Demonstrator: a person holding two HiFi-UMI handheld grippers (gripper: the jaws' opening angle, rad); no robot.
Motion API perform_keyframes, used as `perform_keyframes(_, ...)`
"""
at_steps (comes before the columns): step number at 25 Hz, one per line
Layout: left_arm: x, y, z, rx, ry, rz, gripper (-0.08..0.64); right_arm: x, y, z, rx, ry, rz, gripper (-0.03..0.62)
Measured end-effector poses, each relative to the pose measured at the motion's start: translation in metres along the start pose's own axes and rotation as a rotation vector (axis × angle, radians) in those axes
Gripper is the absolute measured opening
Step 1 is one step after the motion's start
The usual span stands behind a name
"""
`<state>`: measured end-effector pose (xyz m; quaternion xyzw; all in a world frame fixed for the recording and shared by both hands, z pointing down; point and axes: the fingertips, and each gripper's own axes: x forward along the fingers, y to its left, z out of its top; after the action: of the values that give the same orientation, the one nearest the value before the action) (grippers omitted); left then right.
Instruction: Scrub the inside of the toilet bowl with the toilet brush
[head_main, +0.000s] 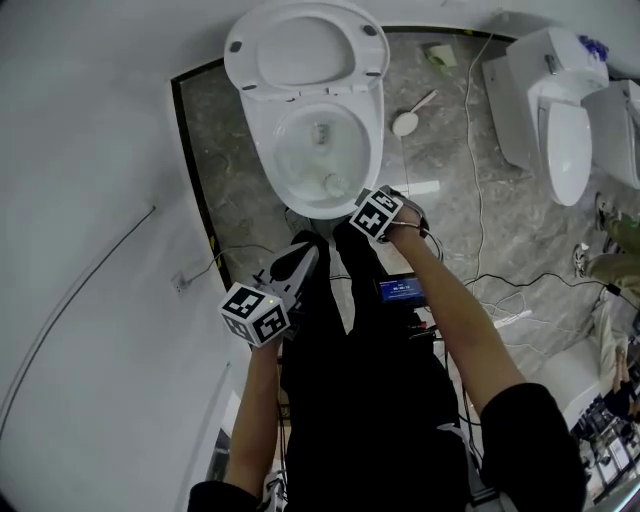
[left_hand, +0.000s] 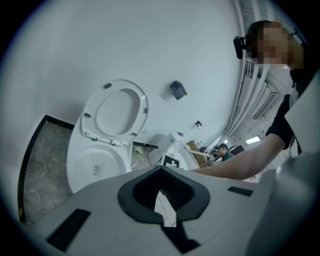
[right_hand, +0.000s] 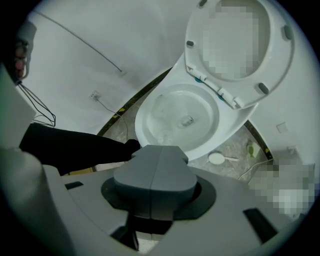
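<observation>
At 7 o'clock from the toilet bowl, the left hand-held gripper hangs with its jaws spread and nothing between them. The bowl stands open, with its seat raised at 12 o'clock. The right hand-held gripper hovers at the bowl's 5 o'clock rim, jaws pressed together and empty. What looks like the toilet brush lies flat on the floor at 2 o'clock of the bowl, well apart from both grippers. The risk, I judge, is that its thin handle, low on the tiles, could slip out of a shallow pinch, and the nearby cable might snag.

White toilet bowl, seat raised, white brush on floor beside it
</observation>
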<state>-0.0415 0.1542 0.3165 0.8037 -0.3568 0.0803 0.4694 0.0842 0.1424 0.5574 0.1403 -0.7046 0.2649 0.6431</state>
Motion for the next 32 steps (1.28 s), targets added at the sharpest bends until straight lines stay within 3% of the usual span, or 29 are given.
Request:
perform_keyframes(7, -0.033, -0.022, 0.029, 0.053, -0.026, 0.036, 0.009, -0.019, 0.003, -0.007, 0.158, -0.005, 0.103, 0.155)
perform_keyframes(15, -0.056, -0.037, 0.055, 0.099, -0.061, 0.079, 0.009, -0.044, -0.014, -0.011, 0.332, -0.077, 0.121, 0.156)
perform_keyframes(23, -0.045, -0.047, 0.07, 0.136, -0.072, 0.044, 0.009, -0.103, -0.022, 0.005, 0.371, -0.248, 0.14, 0.158)
perform_keyframes(32, -0.024, -0.075, 0.093, 0.213, -0.078, -0.029, 0.009, -0.183, -0.029, -0.005, 0.462, -0.456, 0.144, 0.16)
